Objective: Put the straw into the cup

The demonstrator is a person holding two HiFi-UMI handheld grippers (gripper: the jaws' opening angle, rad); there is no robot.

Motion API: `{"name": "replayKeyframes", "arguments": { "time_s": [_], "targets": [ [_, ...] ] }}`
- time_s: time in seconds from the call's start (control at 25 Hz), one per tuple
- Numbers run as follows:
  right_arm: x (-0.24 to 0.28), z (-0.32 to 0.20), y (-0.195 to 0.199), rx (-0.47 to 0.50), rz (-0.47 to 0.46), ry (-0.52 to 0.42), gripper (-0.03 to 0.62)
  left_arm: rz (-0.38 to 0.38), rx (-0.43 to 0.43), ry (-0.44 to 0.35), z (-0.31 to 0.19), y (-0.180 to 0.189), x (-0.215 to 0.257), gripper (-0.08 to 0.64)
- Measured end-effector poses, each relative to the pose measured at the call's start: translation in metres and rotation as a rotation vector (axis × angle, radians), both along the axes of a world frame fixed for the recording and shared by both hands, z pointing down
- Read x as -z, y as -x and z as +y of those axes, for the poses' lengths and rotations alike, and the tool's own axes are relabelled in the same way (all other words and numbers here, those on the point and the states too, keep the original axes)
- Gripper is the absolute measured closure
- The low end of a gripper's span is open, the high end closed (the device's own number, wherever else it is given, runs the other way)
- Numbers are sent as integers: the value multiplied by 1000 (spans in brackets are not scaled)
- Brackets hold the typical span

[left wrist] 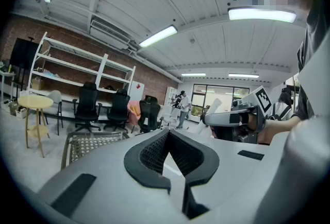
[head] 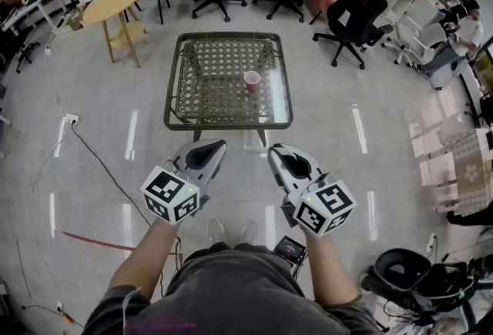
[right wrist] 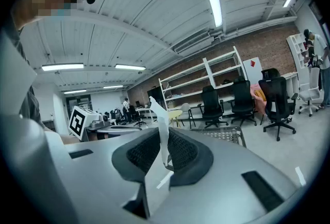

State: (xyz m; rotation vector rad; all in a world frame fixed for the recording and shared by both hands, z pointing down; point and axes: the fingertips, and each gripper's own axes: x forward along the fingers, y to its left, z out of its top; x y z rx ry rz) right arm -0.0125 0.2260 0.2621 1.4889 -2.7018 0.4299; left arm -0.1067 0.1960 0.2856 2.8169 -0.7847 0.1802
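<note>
Right now the right gripper [right wrist: 164, 138] is clamped on the straw [right wrist: 160, 117] – a white, paper-wrapped one that sticks up from between its dark pads. Beside it, the left gripper [left wrist: 168, 135] has its jaws together with nothing between them. Both are held side by side in front of the person, well apart from the table [head: 183, 122] – the red cup [head: 251, 79] stands upright on its right half.

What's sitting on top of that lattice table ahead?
Just one red cup, upright, toward the lattice table's right side. Whether anything lies inside the cup is too small to tell, and its base hides the spot beneath it.
</note>
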Motion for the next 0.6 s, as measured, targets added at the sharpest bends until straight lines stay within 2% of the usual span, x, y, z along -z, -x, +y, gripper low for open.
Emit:
{"name": "replayKeyframes", "arguments": {
  "time_s": [0.32,0.6],
  "targets": [
    [-2,-7,10,0,-9,2,543,3,-3,-5,-7,7,2,549],
    [-5,-4,-2,-9,-37,-3,543,-7,0,2,-5,-1,-5,549]
  ]
}}
